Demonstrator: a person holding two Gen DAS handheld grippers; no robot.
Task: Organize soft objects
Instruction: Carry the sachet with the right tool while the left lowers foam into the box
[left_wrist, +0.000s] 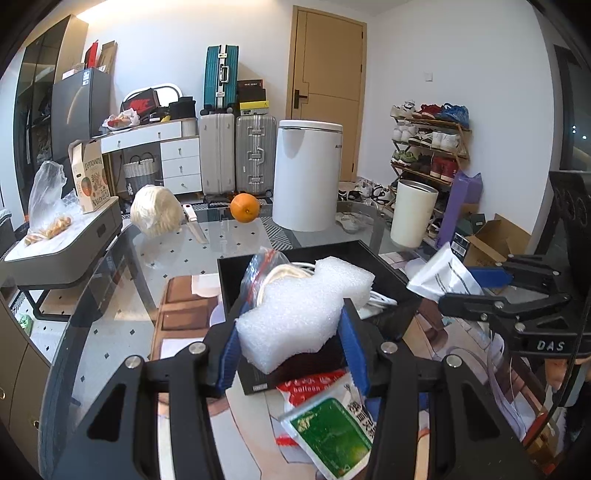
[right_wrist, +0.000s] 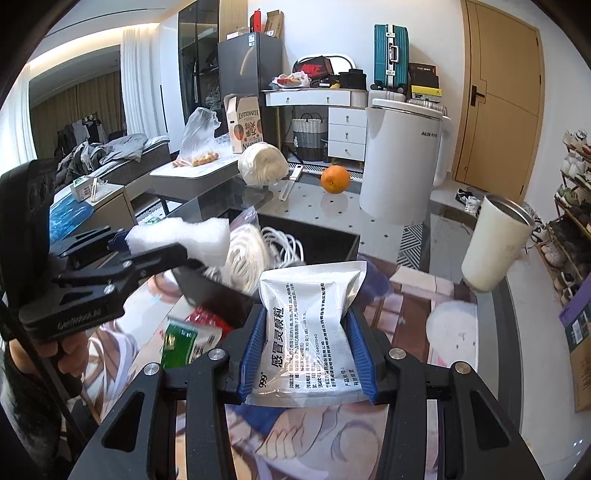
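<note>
A white foam block (left_wrist: 295, 314) is clamped between the blue pads of the left gripper (left_wrist: 291, 350), above the black bin (left_wrist: 391, 273). A silver medicine sachet (right_wrist: 310, 328) is pinched by the right gripper (right_wrist: 308, 354), at the bin's 4 o'clock.

One foam block (left_wrist: 295, 314), one orange (left_wrist: 244, 208), perhaps three sachets (right_wrist: 310, 332).

Both grippers (left_wrist: 291, 350) (right_wrist: 308, 354) were black angular frames — silver screws, ribbed blue pads (right_wrist: 253, 350), white "DAS" lettering (left_wrist: 550, 346).
</note>
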